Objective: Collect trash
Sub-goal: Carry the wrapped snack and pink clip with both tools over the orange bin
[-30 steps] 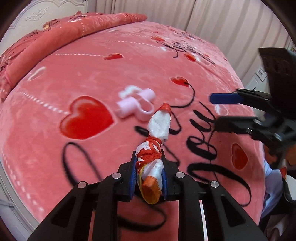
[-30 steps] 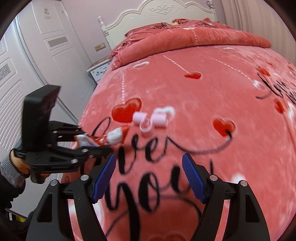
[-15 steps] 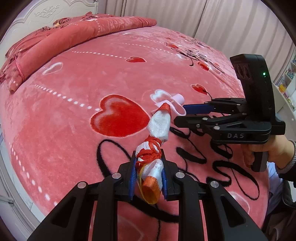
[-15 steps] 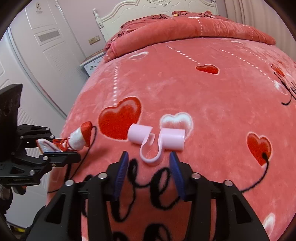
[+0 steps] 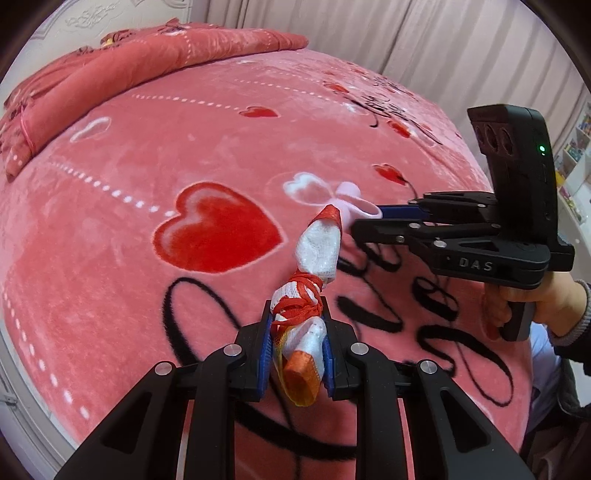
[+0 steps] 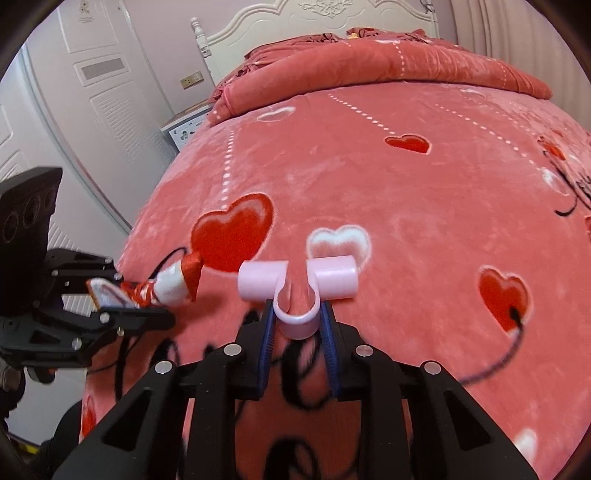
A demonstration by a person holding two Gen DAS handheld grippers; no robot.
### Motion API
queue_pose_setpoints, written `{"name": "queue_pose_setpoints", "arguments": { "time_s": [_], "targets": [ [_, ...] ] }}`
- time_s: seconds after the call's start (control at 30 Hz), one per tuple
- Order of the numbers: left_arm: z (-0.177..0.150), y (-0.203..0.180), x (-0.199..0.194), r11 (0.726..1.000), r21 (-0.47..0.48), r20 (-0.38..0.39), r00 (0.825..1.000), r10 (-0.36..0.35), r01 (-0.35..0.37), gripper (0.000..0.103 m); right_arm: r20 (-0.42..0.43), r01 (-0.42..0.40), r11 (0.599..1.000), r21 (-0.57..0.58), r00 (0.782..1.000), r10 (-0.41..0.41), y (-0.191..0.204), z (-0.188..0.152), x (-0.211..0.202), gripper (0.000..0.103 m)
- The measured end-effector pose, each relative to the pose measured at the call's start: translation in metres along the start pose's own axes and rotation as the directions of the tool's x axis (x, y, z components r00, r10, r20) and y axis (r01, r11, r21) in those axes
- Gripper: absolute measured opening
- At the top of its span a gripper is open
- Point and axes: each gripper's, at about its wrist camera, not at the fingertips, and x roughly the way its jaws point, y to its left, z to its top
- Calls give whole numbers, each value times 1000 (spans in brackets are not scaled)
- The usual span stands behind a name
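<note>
My left gripper point(image 5: 295, 343) is shut on a white cloth bundle point(image 5: 317, 251) tied with red string, with red and orange ends, held above the bed. It also shows in the right wrist view point(image 6: 170, 284) at the left. My right gripper point(image 6: 297, 325) is shut on the loop of a pink plastic clip point(image 6: 297, 284) with two short tubes, at the blanket's surface. In the left wrist view the right gripper point(image 5: 384, 218) reaches in from the right and hides most of the pink clip point(image 5: 351, 199).
A pink plush blanket point(image 6: 406, 177) with red hearts and black script covers the bed. A rolled red quilt point(image 6: 369, 62) lies by the white headboard point(image 6: 332, 14). A nightstand point(image 6: 184, 129) and white doors stand left; curtains point(image 5: 406, 37) hang behind.
My right gripper moved in to the pink clip and closed its jaws on the loop. My left gripper kept hold of the bundle and shifted slightly.
</note>
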Motion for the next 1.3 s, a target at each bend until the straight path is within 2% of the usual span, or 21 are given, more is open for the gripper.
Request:
{"name": "queue_pose_setpoints", "arguments": {
  "time_s": [0.13, 0.37, 0.57, 0.87, 1.1, 1.3],
  "targets": [
    [-2, -22, -18, 1000, 26, 4, 1000, 3, -3, 23, 10, -1, 1000, -7, 1000, 1, 6, -15, -35, 24],
    [-15, -73, -53, 997, 75, 14, 1000, -12, 11, 23, 25, 6, 1000, 0, 1000, -6, 20, -64, -117, 24],
    [-34, -137, -81, 988, 153, 20, 999, -37, 33, 23, 54, 3, 1000, 24, 999, -4, 39, -119, -191, 24],
    [-61, -222, -96, 963, 254, 3, 995, -95, 91, 23, 123, 27, 995, 98, 992, -39, 55, -208, -288, 24],
    [-67, -299, -85, 915, 371, -35, 987, -156, 158, 23, 192, 97, 974, 206, 972, -138, 34, -264, -350, 24],
    [-62, -374, -62, 840, 484, -89, 969, -229, 243, 23, 222, 177, 928, 329, 940, -258, 5, -321, -406, 24]
  ]
}}
